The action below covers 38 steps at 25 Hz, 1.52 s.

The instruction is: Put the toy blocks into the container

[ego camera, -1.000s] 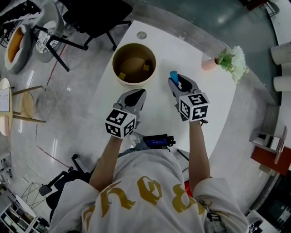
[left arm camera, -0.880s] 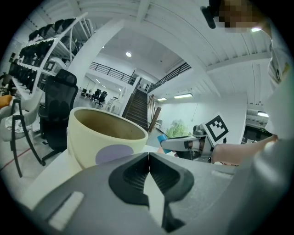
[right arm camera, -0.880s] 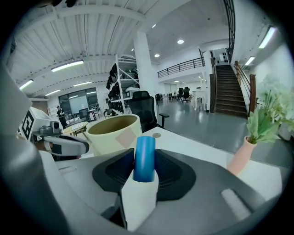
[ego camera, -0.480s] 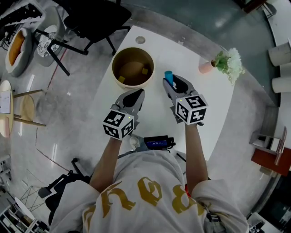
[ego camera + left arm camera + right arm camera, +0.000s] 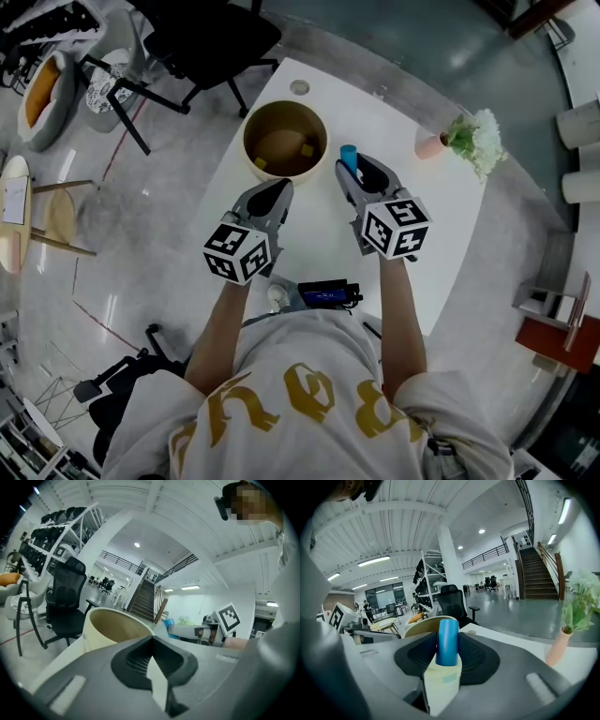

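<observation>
A round tan container (image 5: 285, 141) stands on the white table (image 5: 412, 225) with two small yellow blocks (image 5: 260, 165) lying inside it. My right gripper (image 5: 352, 169) is shut on a blue cylinder block (image 5: 349, 157), held upright just right of the container's rim. In the right gripper view the blue block (image 5: 447, 641) stands between the jaws of that gripper (image 5: 447, 656), with the container (image 5: 423, 626) behind it. My left gripper (image 5: 273, 195) hovers just in front of the container, shut with nothing in it. From the left gripper (image 5: 152, 663) the container (image 5: 112, 627) shows close ahead.
A pink vase with white flowers (image 5: 459, 136) stands at the table's far right. A dark device (image 5: 326, 293) lies at the near edge and a small round disc (image 5: 299, 87) lies behind the container. A black office chair (image 5: 202, 37) stands beyond the table.
My right gripper has carried the blue block a little to the left, closer to the container. The left gripper has barely moved.
</observation>
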Tool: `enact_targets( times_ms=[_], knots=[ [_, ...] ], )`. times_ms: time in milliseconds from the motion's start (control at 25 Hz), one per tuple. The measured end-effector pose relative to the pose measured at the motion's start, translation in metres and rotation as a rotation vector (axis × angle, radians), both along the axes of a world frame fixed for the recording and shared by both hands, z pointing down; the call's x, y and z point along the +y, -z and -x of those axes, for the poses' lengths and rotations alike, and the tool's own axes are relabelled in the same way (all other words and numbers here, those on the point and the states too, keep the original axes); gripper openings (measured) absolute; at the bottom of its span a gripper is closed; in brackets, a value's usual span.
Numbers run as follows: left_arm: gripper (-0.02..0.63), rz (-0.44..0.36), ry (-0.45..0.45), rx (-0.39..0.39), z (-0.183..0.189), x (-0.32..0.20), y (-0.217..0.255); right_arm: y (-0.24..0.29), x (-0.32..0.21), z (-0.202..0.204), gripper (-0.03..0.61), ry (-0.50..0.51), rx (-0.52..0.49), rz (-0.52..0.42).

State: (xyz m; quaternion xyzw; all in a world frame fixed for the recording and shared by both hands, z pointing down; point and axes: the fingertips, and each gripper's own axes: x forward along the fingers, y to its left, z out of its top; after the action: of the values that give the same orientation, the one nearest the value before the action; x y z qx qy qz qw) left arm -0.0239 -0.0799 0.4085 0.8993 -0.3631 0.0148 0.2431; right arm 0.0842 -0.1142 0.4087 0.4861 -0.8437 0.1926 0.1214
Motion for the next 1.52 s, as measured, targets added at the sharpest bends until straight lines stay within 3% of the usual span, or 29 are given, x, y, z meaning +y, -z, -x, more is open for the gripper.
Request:
enact_targets(
  times_ms=[480, 640, 840, 1080, 1360, 1520],
  knots=[
    [0.006, 0.042, 0.082, 0.218, 0.026, -0.025, 0.031, 0.022, -0.012, 0.026, 0.170, 0.047, -0.046, -0.045],
    [0.006, 0.066, 0.117, 0.176, 0.035, -0.034, 0.023, 0.028, -0.019, 0.035, 0.170, 0.063, -0.071, -0.054],
    [0.006, 0.043, 0.141, -0.020, 0.045, -0.042, 0.009, 0.032, -0.027, 0.049, 0.170, 0.096, -0.080, -0.061],
    [0.006, 0.046, 0.211, 0.027, 0.059, -0.055, 0.009, 0.021, -0.038, 0.069, 0.171, 0.151, -0.015, -0.064],
    [0.006, 0.039, 0.210, -0.013, 0.063, -0.059, 0.005, 0.011, -0.043, 0.085, 0.172, 0.190, 0.109, -0.087],
    [0.006, 0.040, 0.209, -0.035, 0.064, -0.058, 0.001, 0.010, -0.043, 0.088, 0.156, 0.210, 0.130, -0.090]
  ],
)
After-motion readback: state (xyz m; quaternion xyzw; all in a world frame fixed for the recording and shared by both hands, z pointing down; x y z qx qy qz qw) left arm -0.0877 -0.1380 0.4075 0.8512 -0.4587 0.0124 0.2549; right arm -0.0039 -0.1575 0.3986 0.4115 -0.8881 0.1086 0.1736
